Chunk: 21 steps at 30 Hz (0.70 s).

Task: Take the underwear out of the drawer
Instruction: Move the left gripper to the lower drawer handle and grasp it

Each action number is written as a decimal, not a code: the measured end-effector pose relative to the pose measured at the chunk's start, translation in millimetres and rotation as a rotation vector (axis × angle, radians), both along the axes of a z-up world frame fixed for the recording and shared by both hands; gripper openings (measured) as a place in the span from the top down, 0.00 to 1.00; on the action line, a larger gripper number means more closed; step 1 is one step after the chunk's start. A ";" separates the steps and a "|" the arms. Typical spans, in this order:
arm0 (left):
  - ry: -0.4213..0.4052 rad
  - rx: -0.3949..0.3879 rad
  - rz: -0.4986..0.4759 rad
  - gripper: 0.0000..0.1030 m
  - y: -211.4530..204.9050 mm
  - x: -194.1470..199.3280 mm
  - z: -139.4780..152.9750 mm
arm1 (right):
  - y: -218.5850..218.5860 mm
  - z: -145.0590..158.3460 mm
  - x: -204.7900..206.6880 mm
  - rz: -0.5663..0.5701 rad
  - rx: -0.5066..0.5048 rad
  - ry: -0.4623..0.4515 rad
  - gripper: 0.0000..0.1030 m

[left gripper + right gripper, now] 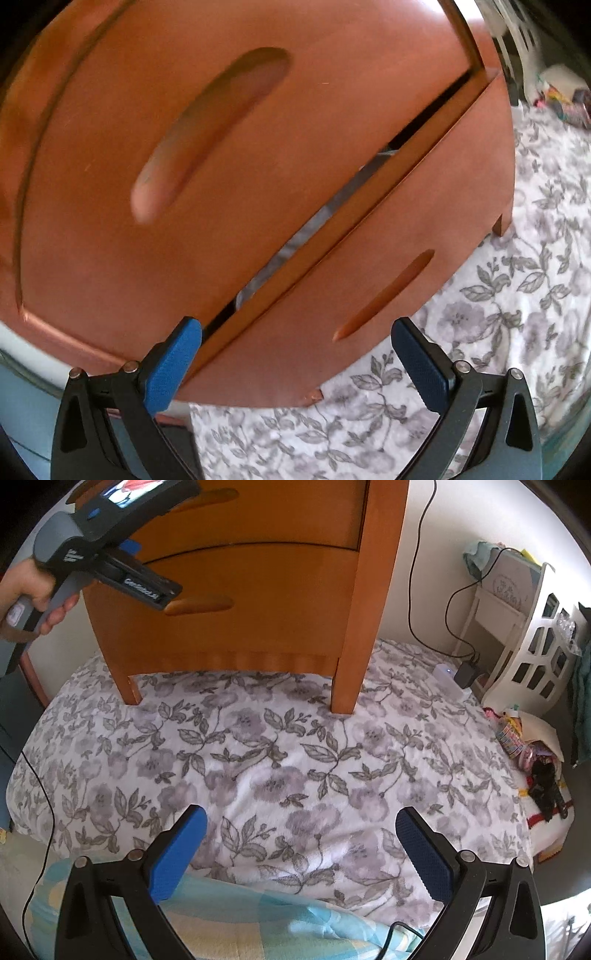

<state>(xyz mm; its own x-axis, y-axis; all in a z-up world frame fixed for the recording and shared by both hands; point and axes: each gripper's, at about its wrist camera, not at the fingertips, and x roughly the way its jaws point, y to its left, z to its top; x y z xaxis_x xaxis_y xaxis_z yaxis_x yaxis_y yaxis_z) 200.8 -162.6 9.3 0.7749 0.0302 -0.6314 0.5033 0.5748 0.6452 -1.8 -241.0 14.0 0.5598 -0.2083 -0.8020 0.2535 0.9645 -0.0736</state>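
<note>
up close on the left wrist view, the left gripper (pixel 295 354) gapes wide and empty at the slightly open drawer (pixel 369 258), grey underwear (pixel 325 218) peeking through the gap. over on the right wrist view, the right gripper (pixel 299 849) hangs wide, empty, above the floral blanket (pixel 258 775).

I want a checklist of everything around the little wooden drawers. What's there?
Surface: floral blanket; the wooden drawer chest stands on it.
Job's things: lower drawer slightly open; grey fabric shows in the gap, kind unclear.
Clutter: colourful small items at the blanket's right edge.
Grippers: left gripper open, at the drawer front; right gripper open, over the blanket.
Cables: black cable on the wall to a plug; another cable at left.
Surroundings: white shelf, white wall.
</note>
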 end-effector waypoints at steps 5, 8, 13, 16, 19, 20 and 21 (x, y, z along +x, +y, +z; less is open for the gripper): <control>-0.044 0.040 -0.024 0.06 -14.4 5.5 -7.7 | -2.8 -5.8 4.1 0.000 0.017 0.010 0.00; -0.059 0.030 -0.020 0.08 -17.5 4.9 -12.2 | -5.5 -8.6 4.8 -0.004 0.026 0.010 0.00; -0.076 0.064 -0.037 0.19 -22.7 -0.1 -20.5 | -10.1 -11.4 6.1 -0.015 0.036 0.015 0.00; -0.089 0.078 -0.037 0.22 -24.2 -0.9 -20.2 | -10.7 -12.8 6.5 -0.018 0.036 0.019 0.00; -0.088 0.070 -0.034 0.27 -22.3 -1.7 -20.4 | -9.2 -14.1 7.5 -0.015 0.036 0.026 0.00; -0.089 0.073 -0.035 0.28 -23.0 -3.4 -19.8 | -8.5 -14.5 7.6 -0.014 0.034 0.029 0.00; -0.093 0.081 -0.039 0.28 -23.7 -4.3 -20.2 | -8.3 -14.9 7.5 -0.013 0.033 0.031 0.00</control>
